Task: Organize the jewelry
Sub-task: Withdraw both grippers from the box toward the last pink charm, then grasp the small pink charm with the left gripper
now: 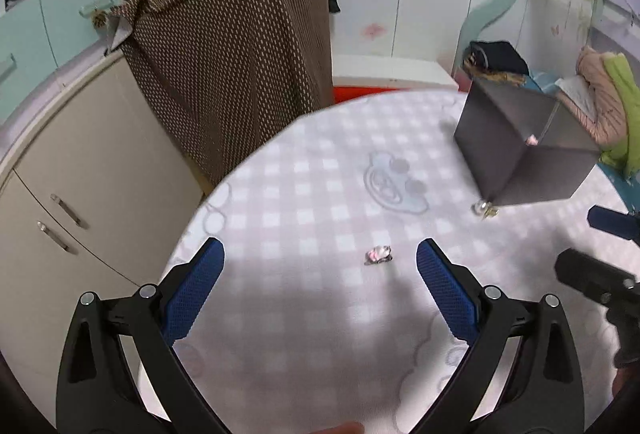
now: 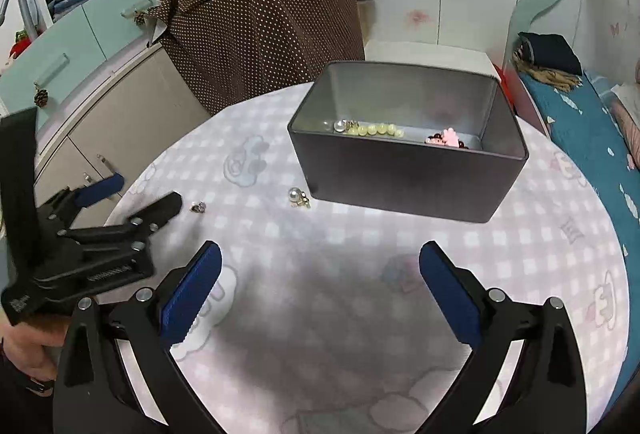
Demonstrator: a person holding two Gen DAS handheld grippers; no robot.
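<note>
A small pink and silver jewel (image 1: pixel 379 254) lies on the checked tablecloth, just ahead of my open, empty left gripper (image 1: pixel 320 254). It also shows in the right wrist view (image 2: pixel 198 207) beside the left gripper (image 2: pixel 138 199). A pearl earring (image 1: pixel 485 209) lies at the corner of the dark grey box (image 1: pixel 524 149). In the right wrist view the pearl earring (image 2: pixel 298 197) sits by the box (image 2: pixel 408 169), which holds a yellow bead bracelet (image 2: pixel 374 130) and a pink and dark red piece (image 2: pixel 447 138). My right gripper (image 2: pixel 320 254) is open and empty, short of the box.
The round table (image 2: pixel 520 254) has its edge close on the left. A cabinet (image 1: pixel 92 169) and a brown dotted cloth cover (image 1: pixel 240 65) stand beyond it. A bed with folded clothes (image 2: pixel 592 121) lies on the right. The right gripper (image 1: pixel 600 274) shows in the left wrist view.
</note>
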